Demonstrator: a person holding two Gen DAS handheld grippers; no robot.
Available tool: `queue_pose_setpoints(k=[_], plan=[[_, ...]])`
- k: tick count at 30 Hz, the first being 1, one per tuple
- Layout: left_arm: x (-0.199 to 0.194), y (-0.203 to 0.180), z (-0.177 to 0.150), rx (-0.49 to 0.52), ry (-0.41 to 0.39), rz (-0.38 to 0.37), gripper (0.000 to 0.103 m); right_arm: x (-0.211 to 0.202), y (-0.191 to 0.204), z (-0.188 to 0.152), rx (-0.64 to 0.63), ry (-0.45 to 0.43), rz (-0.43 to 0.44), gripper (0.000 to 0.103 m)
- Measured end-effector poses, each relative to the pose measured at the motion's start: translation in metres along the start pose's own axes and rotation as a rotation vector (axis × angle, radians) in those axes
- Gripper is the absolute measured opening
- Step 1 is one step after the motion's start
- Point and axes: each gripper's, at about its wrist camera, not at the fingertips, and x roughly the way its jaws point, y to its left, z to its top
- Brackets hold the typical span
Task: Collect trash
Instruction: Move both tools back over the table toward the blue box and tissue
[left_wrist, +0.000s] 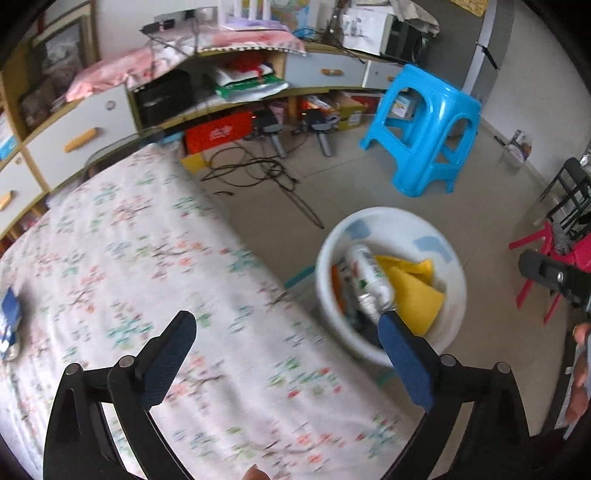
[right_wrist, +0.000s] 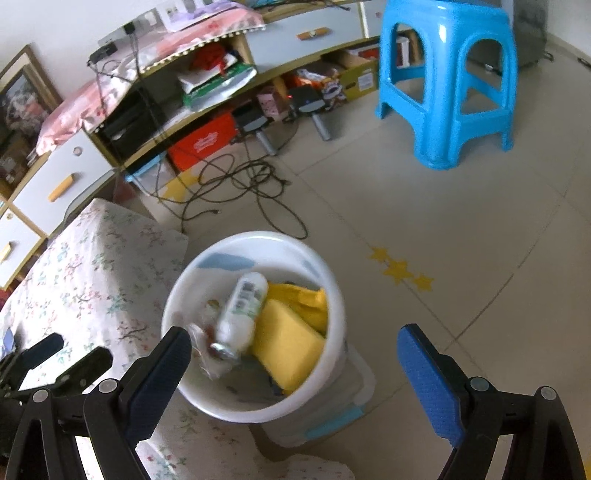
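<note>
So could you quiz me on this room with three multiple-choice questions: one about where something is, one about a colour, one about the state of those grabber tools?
1. Where is the white bottle?
A. on the table
B. in the white bucket
C. on the stool

2. What colour is the plastic stool?
A. red
B. green
C. blue

3. How do both grippers stand, left gripper and right gripper?
A. open, holding nothing
B. shut on a bottle
C. shut on a cloth

Answers: B, it lies inside the bucket beside a yellow sponge; C, it is bright blue; A, their fingers are spread wide with nothing between.
</note>
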Motion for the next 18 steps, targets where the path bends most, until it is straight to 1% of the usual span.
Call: queue_pose_setpoints(k=[9,18], plan=[[-0.028,0.053,-0.029,-0.071,-0.004,0.056,0.100,0.007,0.048,-0.005,-0.071,0.013,0.037,0.093],[-0.050,0.116,-0.058,-0.139,0.001,0.145,0.100,0.024,0.111,-0.012,-0.146,0.041,0.089,0.093]])
